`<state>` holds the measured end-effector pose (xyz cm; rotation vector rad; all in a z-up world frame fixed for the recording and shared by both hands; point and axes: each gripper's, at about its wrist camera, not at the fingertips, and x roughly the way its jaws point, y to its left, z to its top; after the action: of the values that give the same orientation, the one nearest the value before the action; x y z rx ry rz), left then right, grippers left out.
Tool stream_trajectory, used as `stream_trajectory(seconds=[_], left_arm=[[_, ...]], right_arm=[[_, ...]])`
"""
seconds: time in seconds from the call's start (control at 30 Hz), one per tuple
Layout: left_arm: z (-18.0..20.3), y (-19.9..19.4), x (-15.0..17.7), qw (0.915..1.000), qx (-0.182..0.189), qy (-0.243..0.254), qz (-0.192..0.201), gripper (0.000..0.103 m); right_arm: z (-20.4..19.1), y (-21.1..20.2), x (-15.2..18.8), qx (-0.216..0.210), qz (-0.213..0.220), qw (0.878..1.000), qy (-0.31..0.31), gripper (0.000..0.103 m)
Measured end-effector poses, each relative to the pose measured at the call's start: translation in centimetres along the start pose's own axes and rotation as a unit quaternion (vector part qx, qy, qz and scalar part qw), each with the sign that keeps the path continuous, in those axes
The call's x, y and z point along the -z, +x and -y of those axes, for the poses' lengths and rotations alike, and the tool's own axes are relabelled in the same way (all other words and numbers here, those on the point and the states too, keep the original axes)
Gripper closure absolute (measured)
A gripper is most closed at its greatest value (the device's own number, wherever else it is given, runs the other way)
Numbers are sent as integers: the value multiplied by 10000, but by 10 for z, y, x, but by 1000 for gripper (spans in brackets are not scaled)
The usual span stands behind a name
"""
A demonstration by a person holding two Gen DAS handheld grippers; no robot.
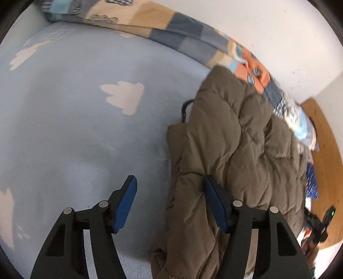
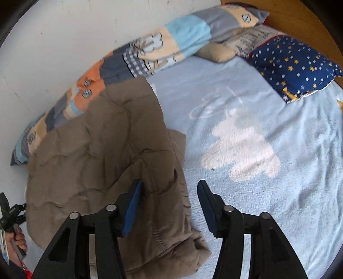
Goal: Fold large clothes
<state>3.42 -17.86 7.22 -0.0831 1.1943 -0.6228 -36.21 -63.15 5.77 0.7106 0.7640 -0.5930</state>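
A brown quilted puffer jacket [image 1: 235,137] lies folded on a light blue bed blanket with white clouds [image 1: 85,107]. In the left wrist view it fills the right half; my left gripper [image 1: 169,182] is open and empty, above the jacket's left edge. In the right wrist view the jacket [image 2: 100,146] lies at the left. My right gripper [image 2: 170,186] is open and empty, above the jacket's right edge, with its left finger over the fabric.
A patchwork quilt roll [image 2: 128,58] runs along the white wall behind the jacket. A navy star pillow [image 2: 295,64] lies at the far right by the wooden headboard [image 2: 300,19]. The blue blanket [image 2: 268,139] spreads to the right of the jacket.
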Motion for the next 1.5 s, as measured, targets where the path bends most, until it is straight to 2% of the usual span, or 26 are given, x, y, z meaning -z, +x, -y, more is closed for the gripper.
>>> stream_trajectory(seconds=[0.13, 0.3, 0.4, 0.5, 0.57, 0.67, 0.8, 0.87, 0.93, 0.97, 1.0, 1.03, 1.17, 1.23, 1.33, 1.5], left_arm=[[-1, 20, -6, 9993, 132, 82, -350, 40], [7, 46, -13, 9954, 246, 416, -823, 40], [16, 58, -19, 9908, 291, 834, -1026, 40], [16, 71, -27, 9866, 561, 883, -1250, 40], [17, 78, -33, 9832, 753, 928, -1380, 40], [21, 87, -41, 9780, 950, 1117, -1482, 40], [21, 100, -54, 9735, 1189, 1152, -1580, 40], [27, 104, -60, 9724, 1188, 1223, -1595, 40], [36, 108, -65, 9736, 1141, 1217, -1558, 41], [40, 107, -65, 9728, 1156, 1280, -1546, 55], [46, 102, -65, 9716, 1154, 1378, -1536, 65], [53, 95, -64, 9720, 1027, 1504, -1482, 68], [73, 83, -62, 9755, 607, 1707, -1250, 76], [83, 71, -58, 9780, 553, 1727, -1034, 78], [88, 45, -53, 9810, 709, 1623, -789, 79], [97, 6, -50, 9811, 918, 1611, -555, 79]], right_arm=[[10, 22, 0, -137, -231, 9996, 26, 31], [25, 46, 1, -1256, -602, 9895, 399, 28], [24, 63, -1, -1630, -802, 9832, 187, 22], [25, 76, -4, -2109, -1007, 9722, 110, 18], [16, 81, -5, -2338, -1148, 9652, -233, 11], [0, 88, -8, -2611, -1335, 9530, -767, 7], [-11, 101, -16, -2666, -1480, 9474, -975, 7], [-21, 99, -15, -2615, -1406, 9486, -1093, 14], [-31, 90, -11, -2517, -1173, 9527, -1232, 40], [-36, 84, -8, -2422, -1053, 9549, -1354, 44], [-43, 75, -6, -2243, -915, 9576, -1558, 53], [-49, 64, -3, -2091, -790, 9594, -1722, 60], [-68, 29, 4, -1672, -283, 9651, -1997, 67], [-73, 15, 7, -1693, -173, 9647, -2010, 69], [-72, -7, 3, -1752, 20, 9641, -1998, 70], [-86, -43, -1, -1821, 182, 9587, -2176, 71]])
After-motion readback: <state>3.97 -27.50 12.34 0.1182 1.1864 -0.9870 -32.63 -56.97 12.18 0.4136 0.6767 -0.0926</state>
